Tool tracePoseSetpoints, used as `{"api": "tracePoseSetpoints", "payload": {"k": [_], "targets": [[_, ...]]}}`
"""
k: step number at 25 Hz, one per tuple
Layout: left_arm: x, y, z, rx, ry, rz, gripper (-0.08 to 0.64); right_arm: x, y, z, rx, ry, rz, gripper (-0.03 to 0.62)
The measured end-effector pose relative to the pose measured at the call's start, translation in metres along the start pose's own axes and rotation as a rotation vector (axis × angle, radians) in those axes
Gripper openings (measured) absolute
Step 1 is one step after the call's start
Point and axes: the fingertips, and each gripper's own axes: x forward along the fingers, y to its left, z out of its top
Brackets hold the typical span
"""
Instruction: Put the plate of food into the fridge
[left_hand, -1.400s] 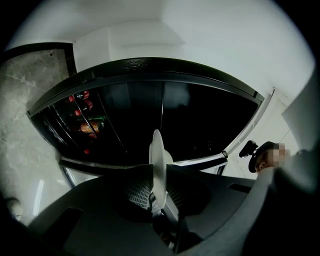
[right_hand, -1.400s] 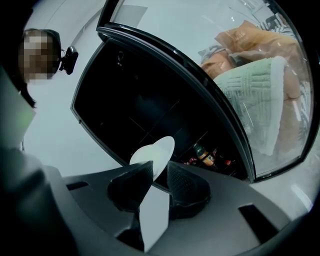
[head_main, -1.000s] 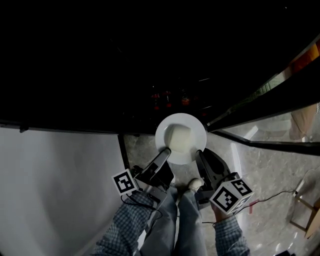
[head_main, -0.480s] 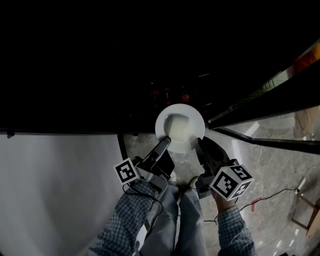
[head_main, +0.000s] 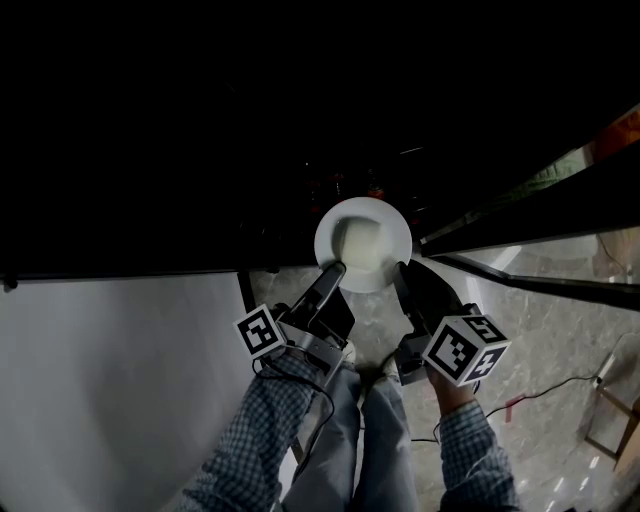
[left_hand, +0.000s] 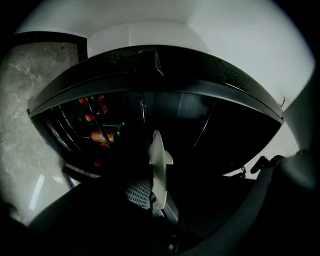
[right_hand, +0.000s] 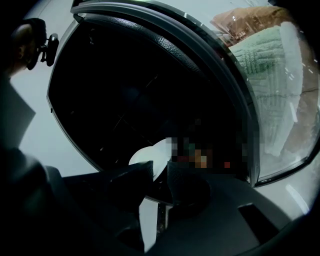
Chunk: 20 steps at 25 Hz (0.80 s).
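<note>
While left gripper (head_main: 333, 275) and right gripper (head_main: 402, 272) both clamp the round white plate of pale food (head_main: 362, 245) at the mouth of the dark open fridge (head_main: 300, 140), insertion looks underway; next needs a level push inward.

a white plate (head_main: 400, 236) carrying pale food (head_main: 357, 243) hangs at the mouth of the dark fridge (head_main: 300, 130). the left tool (head_main: 333, 272) meets the plate's near-left rim, and the right tool (head_main: 402, 272) meets its near-right rim. below the plate are the marble floor (head_main: 540, 340) and checked sleeves (head_main: 265, 430). lower left of the plate is a white panel (head_main: 110, 380).
</note>
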Motion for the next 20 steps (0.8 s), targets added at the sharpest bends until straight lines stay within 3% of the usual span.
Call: {"api": "tracePoseSetpoints", "payload": {"k": [10,13,20], "targets": [[0.010,0.002,0.012,-0.019,-0.026,-0.015,0.071,0.013,-0.004,0.011,0.043,-0.042,-0.036,0.100],[0.011,0.001,0.014,-0.021,-0.026,-0.015,0.071,0.011,0.000,0.014,0.103,-0.057,-0.005,0.161],[0.014,0.004,0.017,-0.030,-0.041,-0.015,0.069,0.002,0.014,-0.010,0.156,-0.004,0.069,0.166]]}}
